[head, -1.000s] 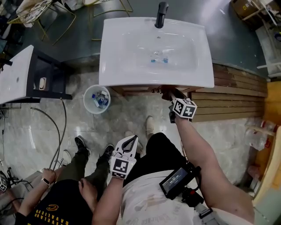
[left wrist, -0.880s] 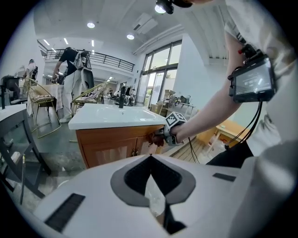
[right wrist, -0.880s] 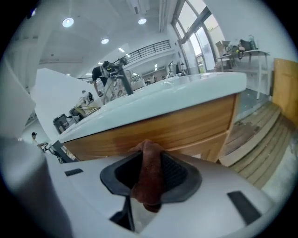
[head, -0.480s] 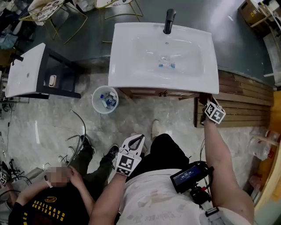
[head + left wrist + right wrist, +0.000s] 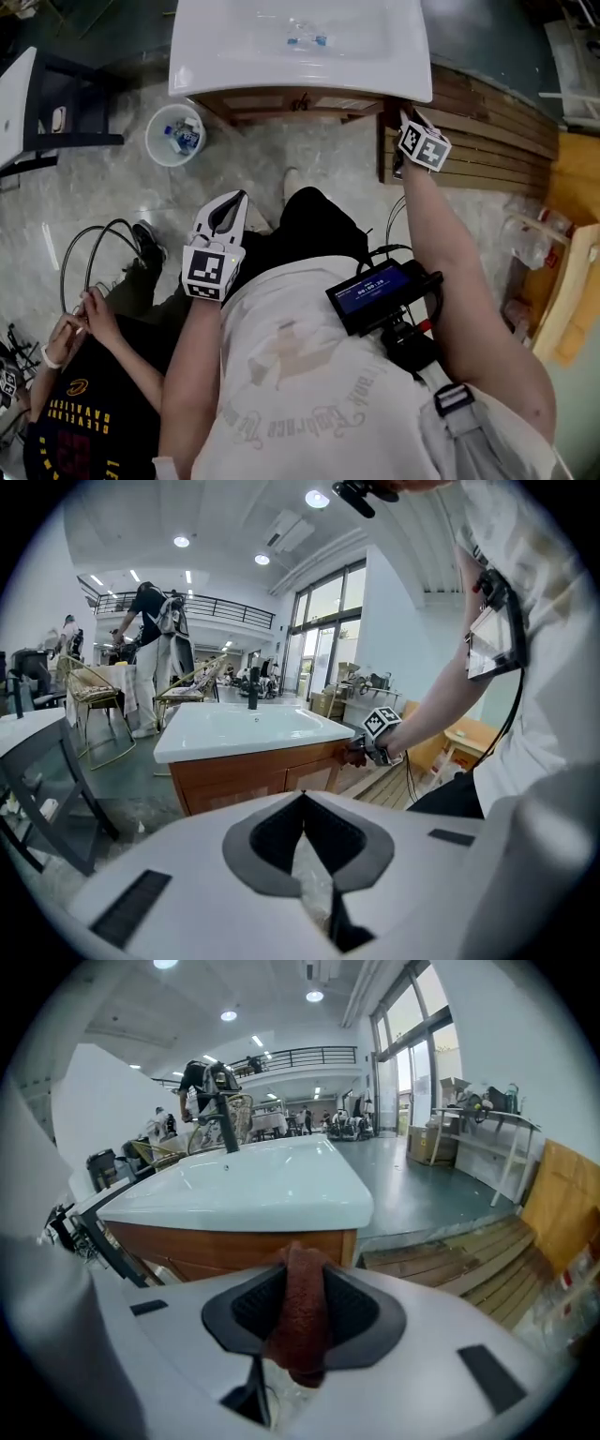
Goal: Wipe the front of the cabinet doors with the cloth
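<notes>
The wooden cabinet (image 5: 281,97) stands under a white sink top (image 5: 300,56) at the top of the head view. My right gripper (image 5: 394,116) is at the cabinet's right front corner, shut on a brown cloth (image 5: 300,1321) that bulges out between its jaws. In the right gripper view the cabinet front (image 5: 234,1252) lies just past the cloth; whether they touch is unclear. My left gripper (image 5: 232,200) is held low near my waist, well back from the cabinet, jaws shut with nothing in them. The left gripper view shows the cabinet doors (image 5: 248,782) and the right gripper (image 5: 360,754).
A white bucket (image 5: 175,134) with rubbish stands on the floor left of the cabinet. Wooden slats (image 5: 487,141) lie to its right. A second person (image 5: 84,319) crouches at lower left with a black cable. A dark stand (image 5: 66,127) is at far left.
My right gripper with the cloth has slid from the cabinet's middle to its right corner. The head view has drawn closer and shifted. The left gripper stays by my waist.
</notes>
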Demonstrator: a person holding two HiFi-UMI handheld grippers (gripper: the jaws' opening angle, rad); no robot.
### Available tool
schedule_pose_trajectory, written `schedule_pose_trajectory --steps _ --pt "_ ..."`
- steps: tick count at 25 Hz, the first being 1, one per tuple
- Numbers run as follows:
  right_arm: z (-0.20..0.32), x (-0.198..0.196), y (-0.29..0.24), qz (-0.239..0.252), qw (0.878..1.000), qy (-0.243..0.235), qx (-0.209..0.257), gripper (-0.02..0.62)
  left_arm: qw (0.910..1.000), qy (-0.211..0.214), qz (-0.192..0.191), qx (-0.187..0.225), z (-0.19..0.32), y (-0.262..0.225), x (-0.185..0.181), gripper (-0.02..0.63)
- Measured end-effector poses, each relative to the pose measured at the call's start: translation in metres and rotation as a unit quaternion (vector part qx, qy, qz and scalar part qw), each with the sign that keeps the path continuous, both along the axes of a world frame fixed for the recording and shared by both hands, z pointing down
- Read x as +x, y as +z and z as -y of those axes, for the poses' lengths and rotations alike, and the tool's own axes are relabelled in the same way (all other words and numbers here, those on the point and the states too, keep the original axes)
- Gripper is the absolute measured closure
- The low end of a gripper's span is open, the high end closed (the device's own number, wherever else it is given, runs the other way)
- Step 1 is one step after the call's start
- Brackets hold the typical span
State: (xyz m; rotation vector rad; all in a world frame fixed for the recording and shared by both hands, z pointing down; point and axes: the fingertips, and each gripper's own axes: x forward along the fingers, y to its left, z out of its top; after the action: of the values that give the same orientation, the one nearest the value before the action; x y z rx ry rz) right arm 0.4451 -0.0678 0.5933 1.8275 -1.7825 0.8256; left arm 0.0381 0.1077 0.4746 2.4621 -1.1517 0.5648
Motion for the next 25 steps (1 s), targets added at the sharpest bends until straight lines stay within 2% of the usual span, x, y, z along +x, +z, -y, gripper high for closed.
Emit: schedule_pose_trajectory --steps 3,7,13,20,25 --pt "0.001 -0.018 -0.004 0.011 1.000 -0.026 -0.001 0.474 1.0000 -0.008 -0.001 -0.004 0.002 -0.001 -0.003 0.594" --pt "0.005 -0.061 -0.008 0.026 0.997 -0.074 0.004 0.474 0.9998 -0.020 0.000 0.001 0.006 -0.006 -0.011 0.594" --pt "-0.017 -0.122 -0.018 0.067 0.989 -0.129 -0.003 0.474 0.9999 -0.013 -0.005 0.000 0.004 -0.022 -0.008 0.594" --pt "-0.030 -0.198 -0.052 0.118 0.969 -0.215 0.015 0.474 0.9999 -0.009 -0.007 0.008 0.011 -0.041 -0.015 0.594" --pt "-0.033 -0.231 -0.116 0.149 0.947 -0.273 0.075 0.474 0.9997 -0.011 -0.016 0.014 0.017 -0.053 -0.021 0.594"
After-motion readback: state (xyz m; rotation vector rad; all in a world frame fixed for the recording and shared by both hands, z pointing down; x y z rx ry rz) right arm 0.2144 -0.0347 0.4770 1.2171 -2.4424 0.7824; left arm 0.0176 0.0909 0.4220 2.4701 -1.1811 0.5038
